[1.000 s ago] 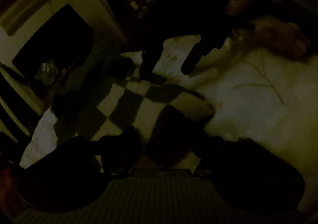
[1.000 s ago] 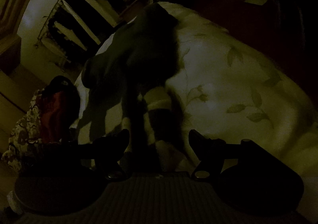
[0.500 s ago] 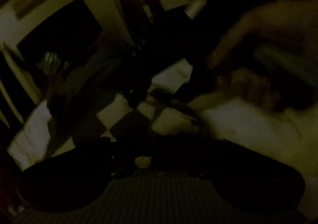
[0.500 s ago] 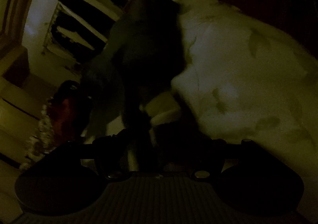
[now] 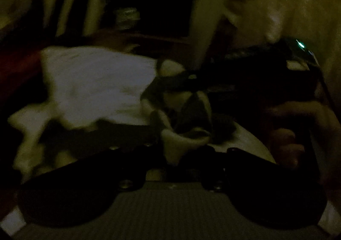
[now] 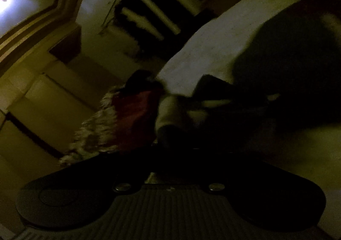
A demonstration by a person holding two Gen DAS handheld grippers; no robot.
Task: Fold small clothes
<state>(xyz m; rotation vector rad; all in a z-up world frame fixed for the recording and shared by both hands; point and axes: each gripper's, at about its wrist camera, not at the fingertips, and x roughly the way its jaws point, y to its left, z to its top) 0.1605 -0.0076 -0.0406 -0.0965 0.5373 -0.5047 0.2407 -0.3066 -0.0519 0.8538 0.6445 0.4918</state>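
Lifting: checkered cloth [image 5: 187, 112] held off the bed [image 5: 96, 82] so it hangs flat for folding
left gripper [image 5: 172, 154]: clamped on cloth corner
right gripper [image 6: 170, 150]: closed on the other edge, though dim

Checkered dark-and-pale garment [image 5: 187, 112], bunched, lifted above pale bedcover; blurred.

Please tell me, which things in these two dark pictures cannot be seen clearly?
- Left wrist view: checkered cloth blurred by motion; its shape is unclear.
- Left tongs: fingertips lost in darkness.
- Right wrist view: right tongs merge with dark cloth; grip unreadable.
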